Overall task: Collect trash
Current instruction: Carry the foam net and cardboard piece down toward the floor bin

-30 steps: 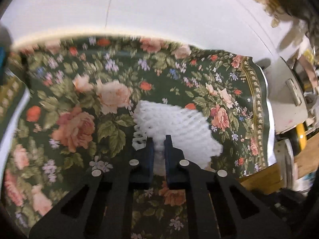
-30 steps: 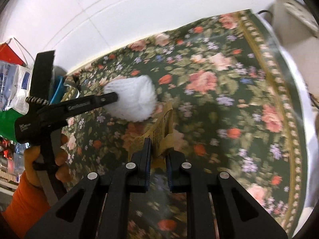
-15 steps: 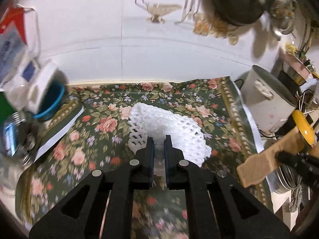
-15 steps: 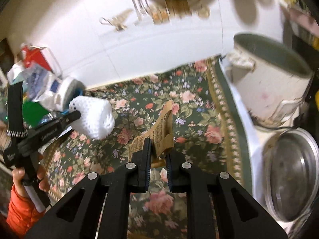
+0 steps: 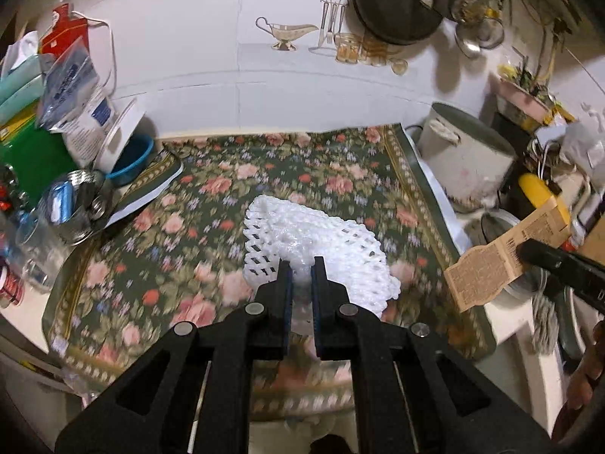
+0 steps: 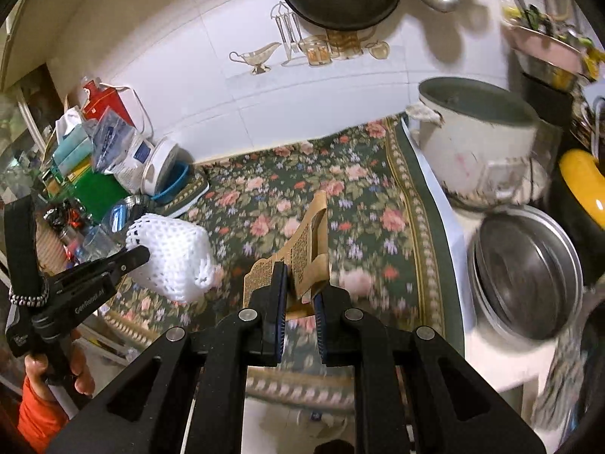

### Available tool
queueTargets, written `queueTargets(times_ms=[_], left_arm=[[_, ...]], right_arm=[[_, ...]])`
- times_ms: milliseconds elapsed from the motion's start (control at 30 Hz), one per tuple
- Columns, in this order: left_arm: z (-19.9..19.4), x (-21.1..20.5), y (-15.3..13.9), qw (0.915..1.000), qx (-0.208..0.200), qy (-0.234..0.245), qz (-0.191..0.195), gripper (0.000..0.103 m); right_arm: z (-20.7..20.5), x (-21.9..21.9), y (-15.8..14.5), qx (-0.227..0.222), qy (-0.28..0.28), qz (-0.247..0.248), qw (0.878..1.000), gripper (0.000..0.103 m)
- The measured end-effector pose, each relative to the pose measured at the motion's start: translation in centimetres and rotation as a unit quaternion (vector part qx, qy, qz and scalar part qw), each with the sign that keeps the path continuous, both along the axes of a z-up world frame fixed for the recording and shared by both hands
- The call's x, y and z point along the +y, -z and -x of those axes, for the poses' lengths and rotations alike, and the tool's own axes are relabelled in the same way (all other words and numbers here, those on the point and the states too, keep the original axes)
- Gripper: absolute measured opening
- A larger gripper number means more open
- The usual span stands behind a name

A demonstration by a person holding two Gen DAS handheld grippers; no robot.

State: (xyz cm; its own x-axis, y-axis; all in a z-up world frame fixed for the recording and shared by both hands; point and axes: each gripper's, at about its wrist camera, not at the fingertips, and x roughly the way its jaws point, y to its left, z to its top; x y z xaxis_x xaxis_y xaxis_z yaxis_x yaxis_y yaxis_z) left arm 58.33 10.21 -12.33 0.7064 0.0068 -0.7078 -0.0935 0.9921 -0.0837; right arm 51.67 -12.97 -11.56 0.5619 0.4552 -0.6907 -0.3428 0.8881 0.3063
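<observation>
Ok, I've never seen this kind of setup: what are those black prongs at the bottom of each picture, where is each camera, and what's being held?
No robot arm here: a person holds a hand-held two-finger gripper in each hand, and a fisheye camera on each one looks forward along its fingers. The black prongs are those fingers.

The left wrist view shows the left gripper shut on a white foam net sleeve. The right wrist view shows the right gripper shut on a brown printed paper wrapper. Each view also catches the other gripper at its edge.

Below both lies a floral tablecloth on a kitchen counter. Beside it are a white pot, a metal pan and bags and tubs on the left.
</observation>
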Motion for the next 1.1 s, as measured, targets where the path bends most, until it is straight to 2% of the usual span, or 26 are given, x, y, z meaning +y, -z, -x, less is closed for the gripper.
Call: queueTargets(times_ms=[233, 467, 567, 733, 900, 1100], left_arm=[[7.7, 1.1, 1.9, 0.9997, 0.008, 0.020, 0.006, 0.008], [17.0, 2.1, 1.4, 0.9994, -0.003, 0.034, 0.006, 0.008], [19.8, 2.5, 1.3, 0.9992, 0.001, 0.040, 0.001, 0.008], [22.3, 3.0, 2.4, 0.9988, 0.024, 0.041, 0.006, 0.008], [23.4, 3.0, 5.7, 0.9975, 0.060, 0.033, 0.017, 0.008], [22.6, 2.1, 13.5, 0.9923, 0.119, 0.012, 0.034, 0.008]], right_arm=[[7.4, 0.8, 1.0, 0.013, 0.032, 0.009, 0.999, 0.012], [15.6, 2.6, 1.2, 0.016, 0.038, 0.010, 0.999, 0.012], [18.4, 3.4, 1.3, 0.022, 0.037, 0.016, 0.999, 0.012], [20.7, 4.5, 2.3, 0.048, 0.028, 0.028, 0.998, 0.012], [21.0, 4.9, 5.4, 0.083, 0.020, 0.046, 0.995, 0.012], [20.4, 4.0, 12.7, 0.134, 0.013, 0.071, 0.988, 0.012]])
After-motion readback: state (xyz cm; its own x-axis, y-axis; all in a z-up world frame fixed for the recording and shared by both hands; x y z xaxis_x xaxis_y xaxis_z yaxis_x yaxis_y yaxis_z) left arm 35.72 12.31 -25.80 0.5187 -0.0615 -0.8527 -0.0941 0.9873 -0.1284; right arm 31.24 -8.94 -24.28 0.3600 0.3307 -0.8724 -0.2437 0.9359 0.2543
